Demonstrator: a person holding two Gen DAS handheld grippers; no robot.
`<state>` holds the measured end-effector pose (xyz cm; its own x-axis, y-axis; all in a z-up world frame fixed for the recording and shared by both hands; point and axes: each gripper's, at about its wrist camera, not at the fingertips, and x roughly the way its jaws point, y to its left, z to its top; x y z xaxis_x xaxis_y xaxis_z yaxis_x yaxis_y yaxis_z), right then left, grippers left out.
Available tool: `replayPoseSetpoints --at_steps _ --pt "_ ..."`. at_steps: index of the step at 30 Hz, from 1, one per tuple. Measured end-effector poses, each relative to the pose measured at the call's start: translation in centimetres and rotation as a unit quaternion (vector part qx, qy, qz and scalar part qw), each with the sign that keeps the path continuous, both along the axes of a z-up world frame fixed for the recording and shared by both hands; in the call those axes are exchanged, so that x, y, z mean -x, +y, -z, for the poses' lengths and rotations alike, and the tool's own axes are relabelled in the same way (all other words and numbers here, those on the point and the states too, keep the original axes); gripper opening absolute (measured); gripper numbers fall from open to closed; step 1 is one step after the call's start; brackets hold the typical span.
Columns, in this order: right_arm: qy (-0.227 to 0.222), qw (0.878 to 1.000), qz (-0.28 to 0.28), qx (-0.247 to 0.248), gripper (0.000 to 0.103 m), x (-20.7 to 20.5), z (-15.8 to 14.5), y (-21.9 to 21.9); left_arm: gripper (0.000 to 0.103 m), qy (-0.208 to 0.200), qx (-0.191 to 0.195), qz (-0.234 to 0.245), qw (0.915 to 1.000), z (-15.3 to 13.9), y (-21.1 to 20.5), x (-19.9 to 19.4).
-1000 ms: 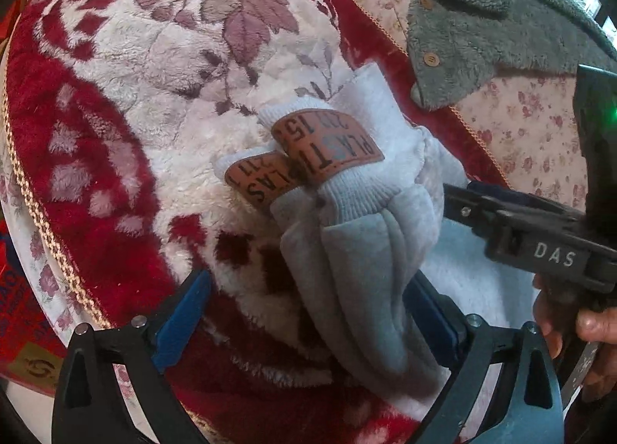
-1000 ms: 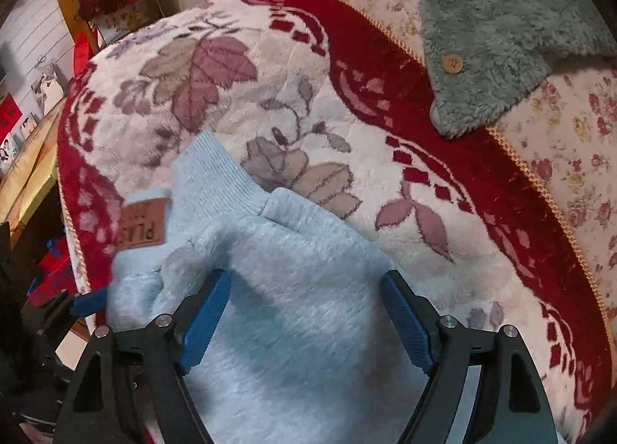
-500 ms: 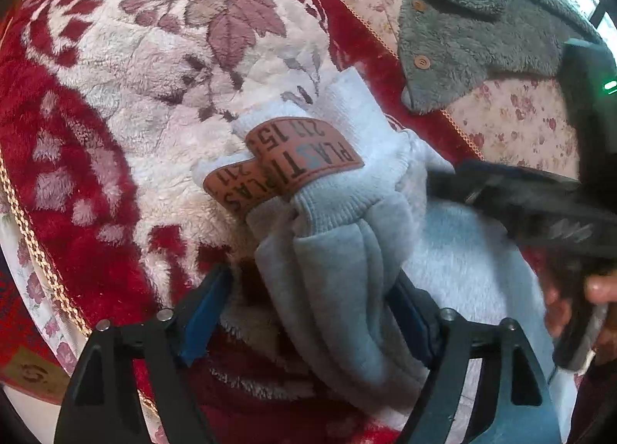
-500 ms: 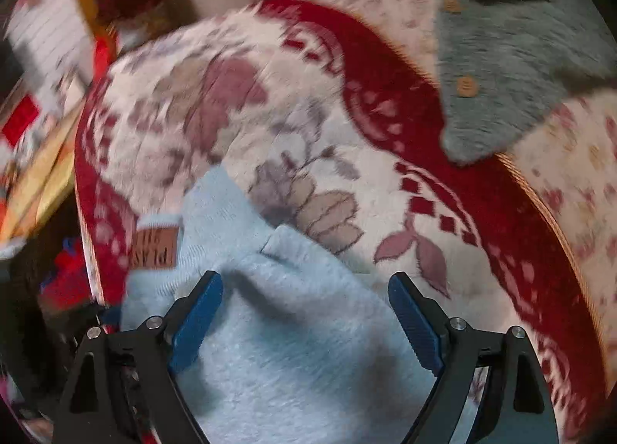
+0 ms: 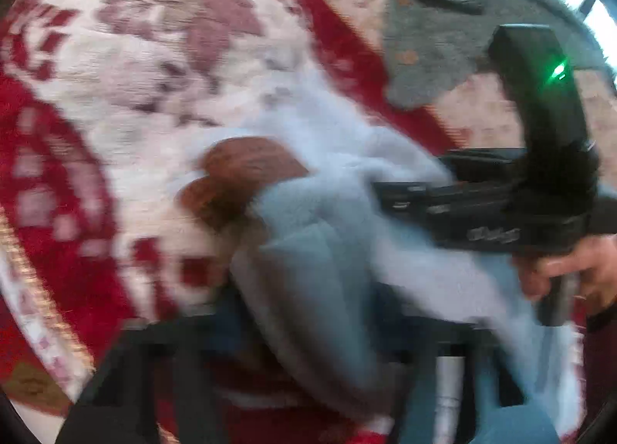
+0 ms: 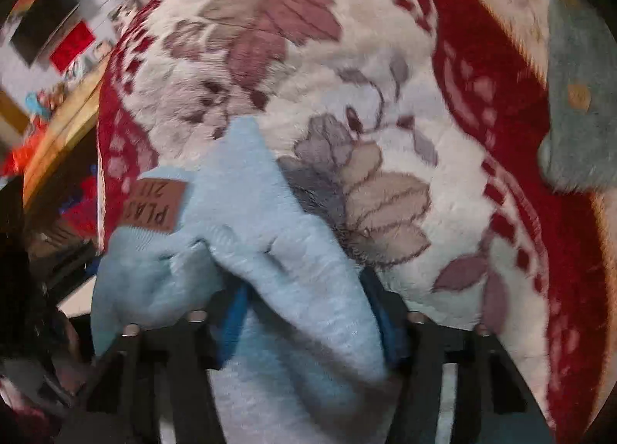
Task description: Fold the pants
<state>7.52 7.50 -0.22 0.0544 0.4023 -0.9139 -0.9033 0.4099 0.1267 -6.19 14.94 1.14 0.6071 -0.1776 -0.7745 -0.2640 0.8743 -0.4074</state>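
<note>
Soft grey fleece made up the pants (image 6: 277, 289), which lay bunched on the red and cream floral blanket (image 6: 347, 77), with the ribbed cuffs and their brown patch (image 6: 156, 205) turned toward the blanket's left edge. Such cloth looked light, thick and limp; I judged that it would sag and slide when lifted, so a good hold would be on a gathered fold near the cuffs, not on a single loose layer. In the right wrist view, the right gripper (image 6: 304, 313) had its blue pads closed on a ridge of this fleece, low over the blanket. In the left wrist view, the picture was blurred, but the left gripper (image 5: 308, 332) seemed to clamp a thick roll of the same pants (image 5: 308, 270) between its pads, just below the brown patches (image 5: 239, 181). The right tool came in from the right side there, level and close above the cloth, held by a hand (image 5: 574, 270). A grey fuzzy garment (image 5: 455, 31) lay well apart at the far side.
</note>
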Motion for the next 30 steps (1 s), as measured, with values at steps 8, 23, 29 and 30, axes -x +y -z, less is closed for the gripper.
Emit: replayPoseSetpoints --at_steps 8,23,29,30 --pt "-0.065 0.998 -0.002 -0.016 0.028 2.0 -4.8 -1.0 0.023 -0.105 -0.045 0.028 0.993 -4.7 -2.6 1.8" --pt "-0.12 0.984 0.07 -0.114 0.029 7.9 -16.8 -18.0 0.023 -0.263 -0.204 0.173 0.9271 -12.9 -21.4 8.2" --pt "-0.087 0.982 0.139 -0.096 0.029 10.0 -13.5 -26.3 0.023 -0.239 -0.209 0.246 0.9157 -9.6 -28.1 9.5" --pt "-0.076 0.981 0.156 -0.09 0.03 10.2 -12.4 -27.7 0.023 -0.233 -0.208 0.256 0.9149 -8.8 -29.0 9.6"
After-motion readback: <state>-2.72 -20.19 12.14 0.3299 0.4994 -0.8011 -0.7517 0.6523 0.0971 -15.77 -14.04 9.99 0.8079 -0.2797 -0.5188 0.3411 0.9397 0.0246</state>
